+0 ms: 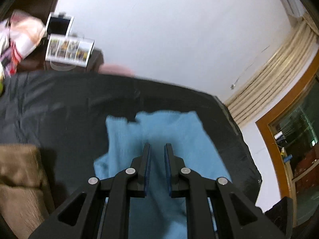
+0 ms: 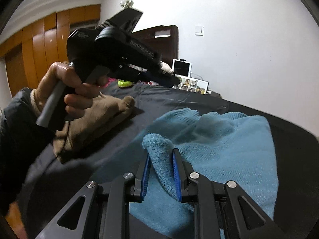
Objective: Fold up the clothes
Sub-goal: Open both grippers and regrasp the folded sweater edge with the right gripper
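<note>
On the bed, seen from the left wrist, a blue knit sweater (image 1: 159,135) lies spread on the dark bedcover (image 1: 59,107). The left gripper (image 1: 157,149) hangs over it with its jaws a little apart and nothing between them. A brown garment (image 1: 18,175) sits at the near left, and a photo frame (image 1: 68,49) and a tablet (image 1: 59,24) stand far back by the wall. From the right wrist, the right gripper (image 2: 160,157) has its jaws closed on a raised fold of the sweater (image 2: 219,145). The knit looks soft, thick and floppy, so I think it will sag and bunch; edges, hem or shoulders seem the best places to hold. The person's left hand (image 2: 67,87) with its gripper is up high at the left, above the brown garment (image 2: 95,119), which lies close beside the sweater and could get in the way.
</note>
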Motion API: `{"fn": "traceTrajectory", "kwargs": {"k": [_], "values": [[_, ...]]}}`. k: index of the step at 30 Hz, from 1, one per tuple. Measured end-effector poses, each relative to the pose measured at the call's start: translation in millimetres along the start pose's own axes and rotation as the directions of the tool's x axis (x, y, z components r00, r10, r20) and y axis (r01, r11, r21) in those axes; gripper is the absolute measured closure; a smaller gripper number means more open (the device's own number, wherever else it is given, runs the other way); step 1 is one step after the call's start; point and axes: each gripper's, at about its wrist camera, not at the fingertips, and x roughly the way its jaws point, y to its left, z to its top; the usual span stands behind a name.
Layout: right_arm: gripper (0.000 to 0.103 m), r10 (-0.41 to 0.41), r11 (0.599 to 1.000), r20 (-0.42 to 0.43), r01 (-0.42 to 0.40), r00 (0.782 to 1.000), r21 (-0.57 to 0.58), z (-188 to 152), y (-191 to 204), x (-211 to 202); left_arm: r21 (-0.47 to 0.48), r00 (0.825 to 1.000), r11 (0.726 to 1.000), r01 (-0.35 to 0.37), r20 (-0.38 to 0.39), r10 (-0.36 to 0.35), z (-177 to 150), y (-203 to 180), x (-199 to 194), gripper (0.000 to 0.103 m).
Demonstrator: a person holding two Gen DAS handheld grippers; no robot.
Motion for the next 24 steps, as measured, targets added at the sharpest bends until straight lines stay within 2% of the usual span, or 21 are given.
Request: {"fn": "traceTrajectory", "kwargs": {"k": [4,6,8,10,12,13,14,16,24], "values": [[0.080,-0.028,1.000,-0.016,0.028,0.999,-0.001,5,-6,7,-0.073,0.995,0.996,0.058,-0.079,-0.064,-17,15,24,0.087],[0.080,-0.029,1.000,-0.021,0.029,0.999,0.004,12,-8,13,-0.085,0.991,0.994,0.068,-0.106,-0.077,-22,17,34,0.078],[0.080,-0.007,1.000,-0.026,0.007,1.000,0.004,12,-8,21,-0.090,0.990,0.994,0.067,-0.119,-0.078,-26,17,41,0.059],[0.079,0.021,1.000,-0.033,-0.021,0.999,-0.005,11,-8,27,-0.095,0.989,0.993,0.073,-0.121,-0.084,-26,16,43,0.051],[0.073,0.042,0.999,-0.037,-0.043,0.998,-0.021,7,-8,26,-0.101,0.988,0.992,0.079,-0.123,-0.091,-25,16,45,0.046],[0.061,0.050,0.998,-0.038,-0.051,0.998,-0.029,4,-8,24,-0.104,0.988,0.991,0.082,-0.124,-0.094,-25,15,46,0.043],[0.037,0.056,0.998,-0.037,-0.058,0.998,-0.036,2,-9,22,-0.106,0.987,0.991,0.085,-0.124,-0.098,-25,15,47,0.040],[0.025,0.056,0.998,-0.019,-0.056,0.998,-0.040,-3,-12,15,-0.112,0.986,0.990,0.091,-0.126,-0.105,-25,14,49,0.035],[0.025,0.014,0.991,-0.034,-0.019,0.999,-0.131,-4,-3,22,-0.133,0.982,0.984,0.116,-0.135,-0.134,-24,11,55,0.027]]}}
